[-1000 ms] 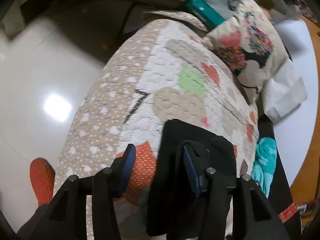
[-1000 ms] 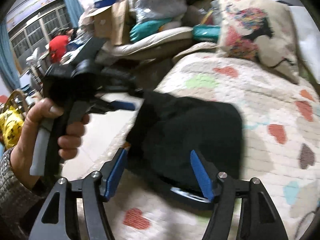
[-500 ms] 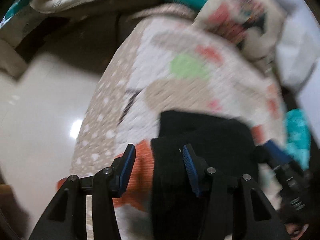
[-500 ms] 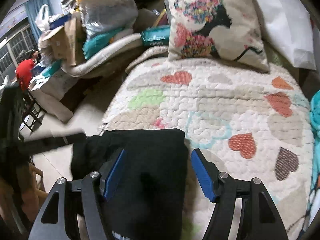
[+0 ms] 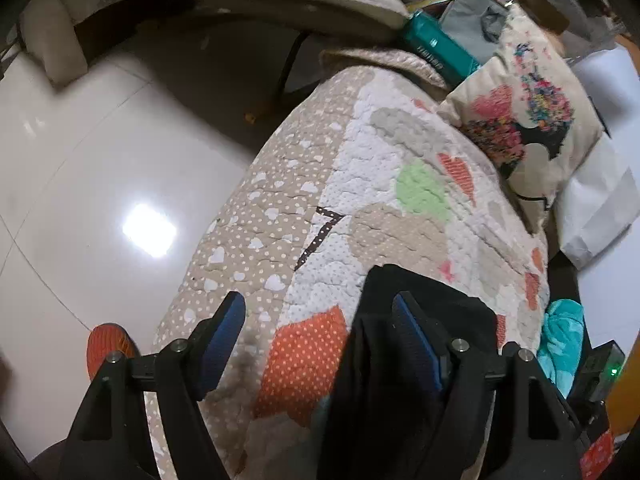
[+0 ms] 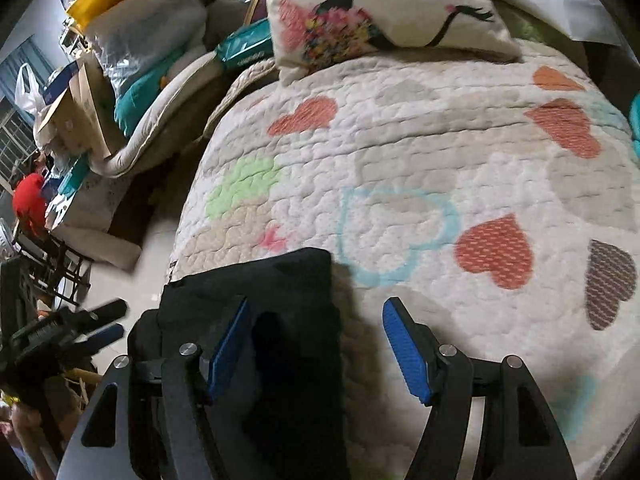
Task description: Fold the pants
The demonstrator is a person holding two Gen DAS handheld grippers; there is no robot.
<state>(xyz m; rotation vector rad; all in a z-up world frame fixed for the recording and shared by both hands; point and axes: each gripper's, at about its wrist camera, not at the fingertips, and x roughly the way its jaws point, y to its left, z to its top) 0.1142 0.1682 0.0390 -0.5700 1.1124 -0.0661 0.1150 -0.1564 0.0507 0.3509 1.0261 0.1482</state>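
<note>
Lying folded at the near edge of the heart quilt (image 6: 420, 152): black pants (image 6: 272, 320). Left gripper (image 5: 320, 336) and right gripper (image 6: 316, 344) both spread, gripping nothing. Risk: bundle may slide floorward off that edge.

Beyond the folded pants (image 6: 256, 320) the quilt (image 6: 420, 152) lies open — room to reach — until the pillow (image 6: 380, 8) at its head; clutter (image 6: 132, 52) crowds the left side.
</note>
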